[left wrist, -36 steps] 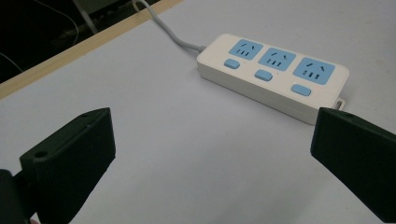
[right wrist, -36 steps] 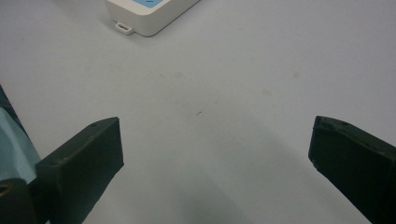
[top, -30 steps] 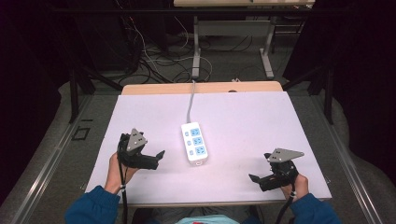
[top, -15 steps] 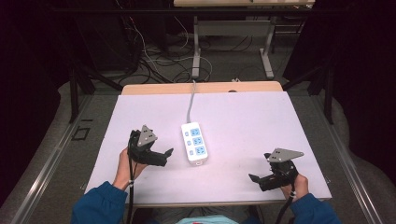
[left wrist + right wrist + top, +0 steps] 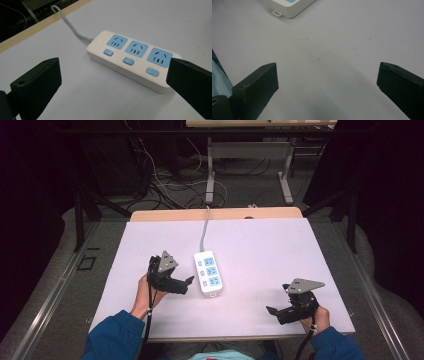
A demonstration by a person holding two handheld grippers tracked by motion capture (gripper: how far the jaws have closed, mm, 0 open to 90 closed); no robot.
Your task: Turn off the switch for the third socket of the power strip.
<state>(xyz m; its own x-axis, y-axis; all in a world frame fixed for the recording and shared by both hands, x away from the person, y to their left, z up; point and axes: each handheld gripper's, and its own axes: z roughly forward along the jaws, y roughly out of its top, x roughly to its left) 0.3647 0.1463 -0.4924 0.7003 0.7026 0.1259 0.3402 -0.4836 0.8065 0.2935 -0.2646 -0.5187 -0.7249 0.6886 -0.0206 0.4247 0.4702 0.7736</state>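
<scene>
Two grippers: both are resting low over the smooth, matte white table (image 5: 260, 245).
Left gripper (image 5: 189, 281): its blocky black jaws are standing spread wide, gripping nothing.
Power strip (image 5: 132, 58): a glossy white plastic bar with rounded corners is lying just ahead of the left jaws, apart from them, carrying three pale blue sockets and three pill-shaped blue buttons.
Cord (image 5: 68, 23): a grey, round, seemingly rubbery lead is curving away from the strip's far end.
Right gripper (image 5: 272, 310): its jaws are gaping wide, well apart from the strip.
</scene>
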